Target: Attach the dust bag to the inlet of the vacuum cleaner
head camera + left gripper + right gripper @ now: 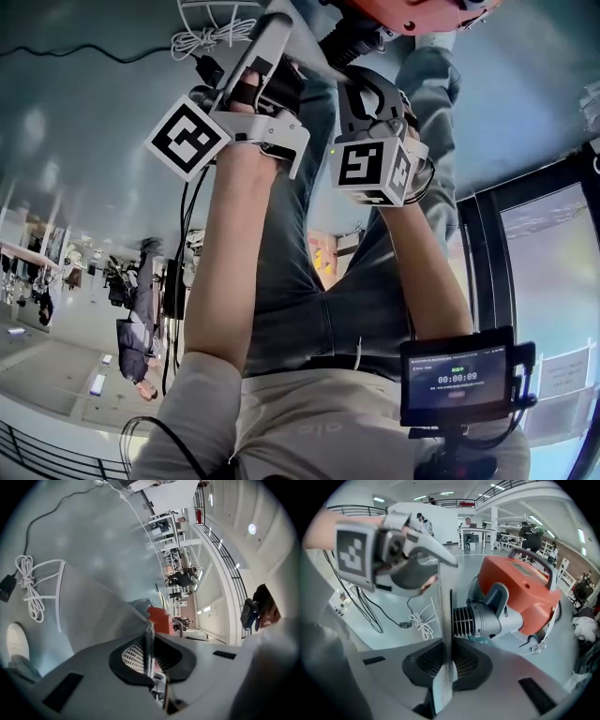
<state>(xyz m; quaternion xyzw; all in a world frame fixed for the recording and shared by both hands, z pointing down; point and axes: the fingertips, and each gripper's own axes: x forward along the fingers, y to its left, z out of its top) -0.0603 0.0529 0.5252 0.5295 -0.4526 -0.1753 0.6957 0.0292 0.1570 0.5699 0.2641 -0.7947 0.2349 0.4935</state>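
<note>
The dust bag (93,604) is pale grey cloth, and I hold it up by its edge with both grippers. My left gripper (151,660) is shut on the bag's seam. My right gripper (446,663) is shut on the same thin edge strip (444,620), lower down. In the right gripper view the left gripper (436,571) pinches the strip's top. Behind the strip lies the orange vacuum cleaner (520,592), with its grey ribbed inlet (476,620) facing the bag. In the head view both marker cubes (187,139) (373,171) are close together, below the vacuum cleaner (412,11).
A coiled white cable (419,623) lies on the pale floor left of the vacuum cleaner. A white shoe (16,641) shows at the left gripper view's left edge. A small screen (457,375) hangs at my waist. People and desks stand far back in the hall.
</note>
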